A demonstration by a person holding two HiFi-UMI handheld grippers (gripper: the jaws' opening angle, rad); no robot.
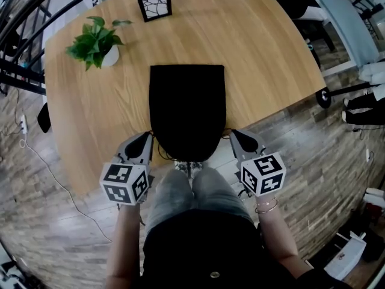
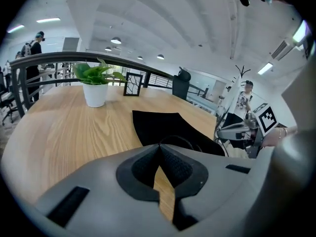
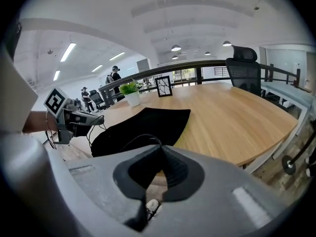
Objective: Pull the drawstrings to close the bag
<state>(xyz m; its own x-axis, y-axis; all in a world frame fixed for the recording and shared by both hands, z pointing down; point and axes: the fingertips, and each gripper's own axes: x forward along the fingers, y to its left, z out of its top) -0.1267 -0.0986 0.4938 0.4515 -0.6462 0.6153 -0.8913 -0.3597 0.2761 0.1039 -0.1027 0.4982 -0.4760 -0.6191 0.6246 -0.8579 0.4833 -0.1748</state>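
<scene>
Black drawstring bag (image 1: 187, 110), flat on the wooden table (image 1: 271, 59), its mouth end at the near edge with a thin drawstring (image 3: 140, 136) looping out by the corner. Left claw (image 1: 147, 138) and right claw (image 1: 234, 135), one just beside each near corner of the bag, jaws together on both; whether either pinches a cord cannot be told. Potted plant (image 1: 96, 44) and small framed picture (image 1: 154, 3) at the far side, well apart from the bag.

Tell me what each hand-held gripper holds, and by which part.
Cannot be told: the left hand-held gripper and the right hand-held gripper are shut, with a drawstring by the tips.
</scene>
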